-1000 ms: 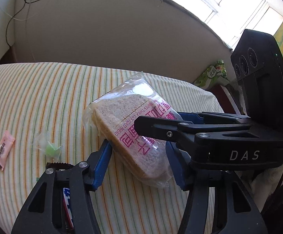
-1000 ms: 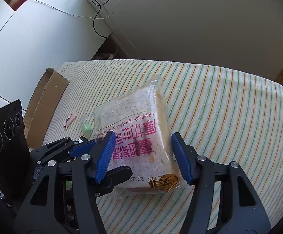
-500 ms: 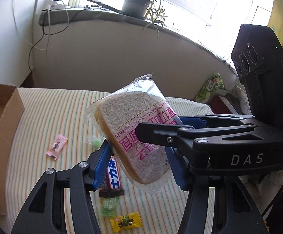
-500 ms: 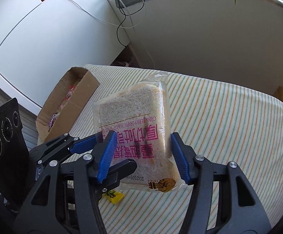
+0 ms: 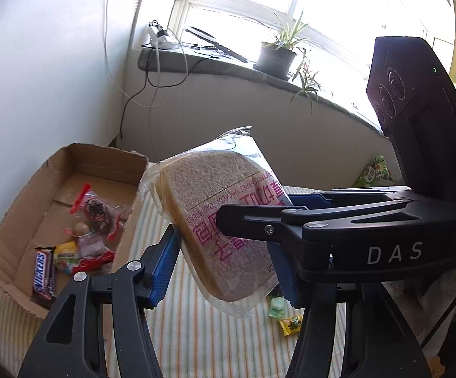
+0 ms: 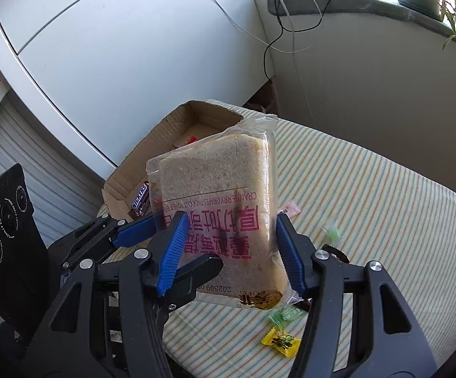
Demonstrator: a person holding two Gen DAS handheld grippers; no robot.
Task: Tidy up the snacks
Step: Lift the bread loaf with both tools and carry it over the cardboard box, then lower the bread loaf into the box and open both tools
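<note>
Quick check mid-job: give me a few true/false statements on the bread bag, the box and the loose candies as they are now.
1. Both grippers, left gripper and right gripper, clamp the bread bag in their jaws. True.
2. The bread bag lies flat on the striped cloth. False: it is held up above it.
3. The cardboard box is empty. False: a Snickers bar and other snacks lie inside.
4. A yellow candy lies on the cloth outside the box. True.

The bread pack (image 5: 221,217), which lay on the striped surface (image 6: 369,208), now hangs lifted beside the cardboard box (image 5: 70,163).
</note>
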